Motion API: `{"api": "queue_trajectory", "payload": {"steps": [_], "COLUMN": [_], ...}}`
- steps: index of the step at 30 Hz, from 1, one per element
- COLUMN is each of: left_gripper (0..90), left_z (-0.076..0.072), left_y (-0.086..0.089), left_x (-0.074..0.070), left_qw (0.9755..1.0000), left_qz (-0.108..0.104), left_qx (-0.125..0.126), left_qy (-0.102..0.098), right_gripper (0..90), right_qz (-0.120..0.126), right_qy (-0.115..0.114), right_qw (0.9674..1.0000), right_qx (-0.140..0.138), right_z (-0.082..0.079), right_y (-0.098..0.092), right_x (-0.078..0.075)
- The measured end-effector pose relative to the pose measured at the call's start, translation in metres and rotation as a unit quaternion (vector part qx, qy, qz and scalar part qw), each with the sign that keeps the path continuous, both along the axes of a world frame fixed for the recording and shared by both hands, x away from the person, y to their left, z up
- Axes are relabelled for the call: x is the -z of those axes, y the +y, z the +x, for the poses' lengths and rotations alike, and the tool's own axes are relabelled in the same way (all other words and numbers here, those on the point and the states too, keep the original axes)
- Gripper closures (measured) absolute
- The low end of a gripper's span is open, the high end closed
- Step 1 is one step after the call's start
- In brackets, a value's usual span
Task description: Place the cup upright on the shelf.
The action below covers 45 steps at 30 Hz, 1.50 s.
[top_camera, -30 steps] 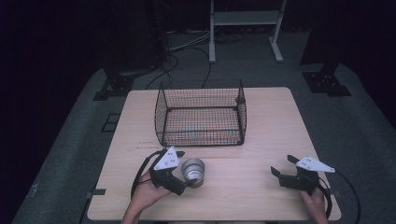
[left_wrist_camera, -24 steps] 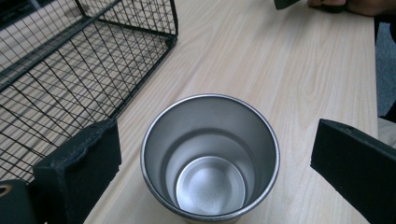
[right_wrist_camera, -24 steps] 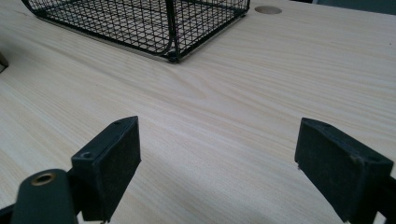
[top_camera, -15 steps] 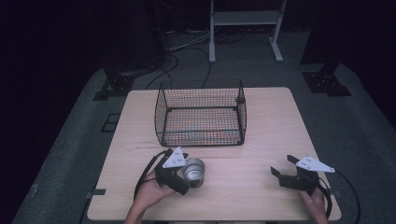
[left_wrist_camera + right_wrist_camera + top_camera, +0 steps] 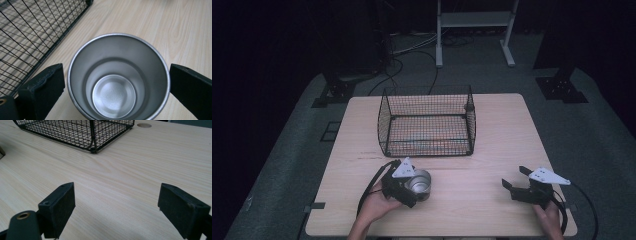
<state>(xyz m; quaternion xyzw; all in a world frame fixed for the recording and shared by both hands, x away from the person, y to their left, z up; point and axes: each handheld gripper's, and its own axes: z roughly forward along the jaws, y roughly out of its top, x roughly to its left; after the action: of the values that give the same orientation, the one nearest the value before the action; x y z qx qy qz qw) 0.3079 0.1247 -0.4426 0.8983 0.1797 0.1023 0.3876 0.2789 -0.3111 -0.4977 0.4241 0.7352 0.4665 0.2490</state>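
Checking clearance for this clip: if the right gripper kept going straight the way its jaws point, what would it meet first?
Probably the near corner of the wire basket. The right gripper sits open over bare table, with nothing between its jaws and that corner. Depth is hard to judge, so it might just pass alongside.

The left gripper (image 5: 408, 186) hides the near side of the metal cup (image 5: 420, 183). The cup's lower rim (image 5: 117, 75) is cut off by the bottom edge in the left gripper view.

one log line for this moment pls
left gripper: jaws around steel cup, gaps visible | right gripper: open, empty | wire basket: empty
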Motion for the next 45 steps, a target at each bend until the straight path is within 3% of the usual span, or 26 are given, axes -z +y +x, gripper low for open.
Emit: {"api": "queue_trajectory", "payload": {"steps": [16,17,18,32,38,45], "left_gripper": [5.9,12.5,13.2,16.0,16.4,16.9], "left_z": [0.005,0.005,0.005,0.004,0.005,0.007], "left_y": [-0.004,-0.003,-0.003,-0.007,-0.008,-0.009], "left_x": [0.01,0.01,0.01,0.008,0.003,-0.012], "left_qw": [0.9998,0.9998,0.9998,0.9995,0.9995,0.9994], "left_qz": [0.018,0.013,0.013,0.022,0.017,-0.004], "left_qx": [0.004,0.013,0.013,0.022,0.025,0.033], "left_qy": [0.006,0.006,0.006,-0.01,-0.009,-0.009], "right_gripper": [13.6,13.6,13.6,13.6,13.6,13.6], "right_qz": [0.0,0.001,0.001,0.001,0.001,0.001], "right_qy": [0.0,0.001,0.001,0.001,0.001,0.001], "right_qw": [1.0,1.0,1.0,1.0,1.0,1.0], "right_qx": [0.0,0.0,0.0,0.0,-0.001,0.0], "right_z": [0.0,0.0,0.0,0.0,0.0,0.0], "right_y": [0.0,0.0,0.0,0.0,0.0,0.0], "right_x": [0.0,0.0,0.0,0.0,0.0,0.0]}}
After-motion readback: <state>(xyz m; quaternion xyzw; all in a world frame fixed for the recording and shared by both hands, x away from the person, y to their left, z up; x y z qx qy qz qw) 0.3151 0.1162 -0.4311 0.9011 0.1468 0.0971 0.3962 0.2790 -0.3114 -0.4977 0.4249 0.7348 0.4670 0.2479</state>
